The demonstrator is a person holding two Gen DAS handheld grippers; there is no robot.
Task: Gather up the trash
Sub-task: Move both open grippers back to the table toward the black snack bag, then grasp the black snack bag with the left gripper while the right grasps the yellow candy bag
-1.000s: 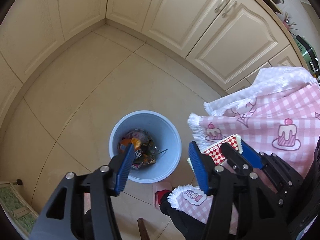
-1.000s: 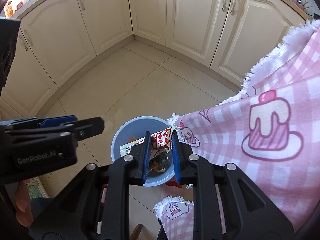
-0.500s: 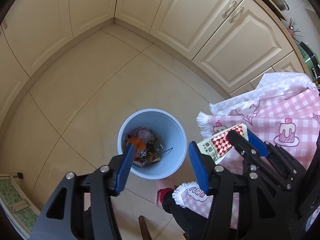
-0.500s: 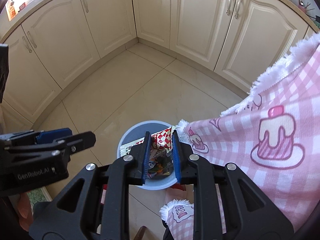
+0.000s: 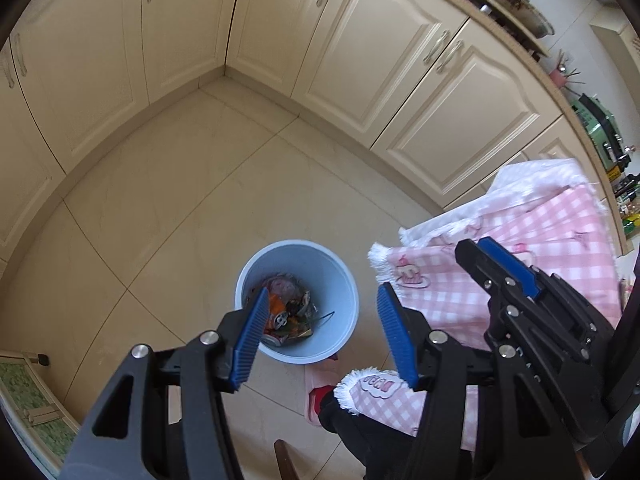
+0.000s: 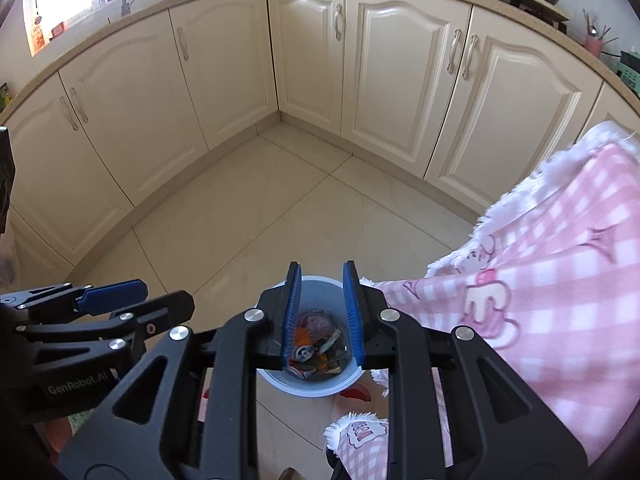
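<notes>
Left gripper (image 5: 320,336) parted wide, nothing between the blue pads; right gripper (image 6: 322,316) parted only narrowly, likewise empty-jawed, no wrapper in the gap; light blue bin (image 5: 344,276) on the tiled floor (image 5: 192,208) below and just ahead of both sets of fingertips, framed between the right jaws in the right wrist view; trash (image 5: 286,316) heaped at the bin's bottom, a crushed can and orange wrapper among it; pink checked cloth (image 5: 560,240) draped to the right of both grippers, fringe near the bin's rim; cream cabinets (image 6: 400,72) well beyond.
</notes>
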